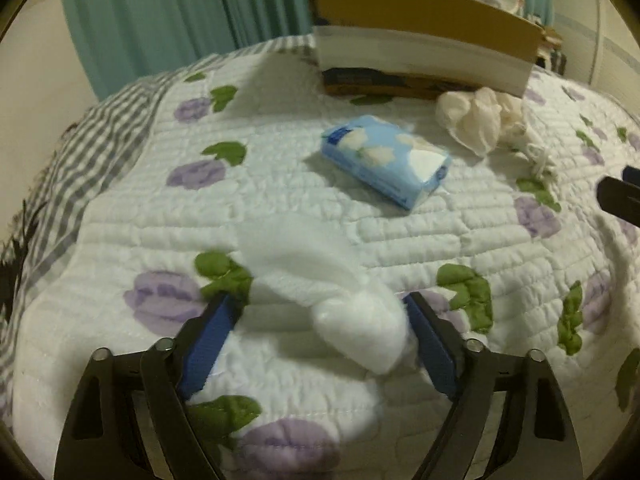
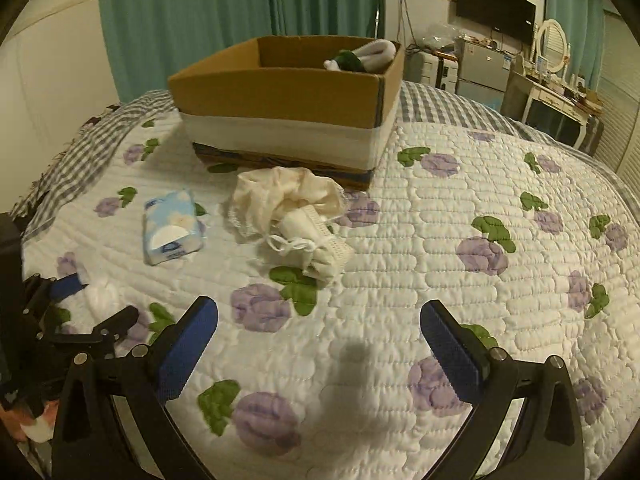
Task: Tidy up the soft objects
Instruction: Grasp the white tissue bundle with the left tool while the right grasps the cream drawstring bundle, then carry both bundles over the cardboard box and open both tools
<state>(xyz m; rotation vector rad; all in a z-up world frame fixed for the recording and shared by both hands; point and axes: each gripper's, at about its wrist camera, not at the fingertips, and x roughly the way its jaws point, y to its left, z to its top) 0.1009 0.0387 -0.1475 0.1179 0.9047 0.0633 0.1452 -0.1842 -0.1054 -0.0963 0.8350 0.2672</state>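
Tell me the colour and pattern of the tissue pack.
Light blue with white flowers; the tissue pack shows best in the left wrist view.

Left gripper [image 1: 320,312] and right gripper [image 2: 320,320] both hover low with jaws spread wide apart.

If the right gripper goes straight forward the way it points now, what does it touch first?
Probably the cream cloth bundle, which lies on the quilt ahead of the open right gripper; the cardboard box stands behind it. Depth is uncertain.

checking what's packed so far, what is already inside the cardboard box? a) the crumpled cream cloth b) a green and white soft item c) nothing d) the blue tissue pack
b: the right wrist view shows a green and white soft item inside the cardboard box.
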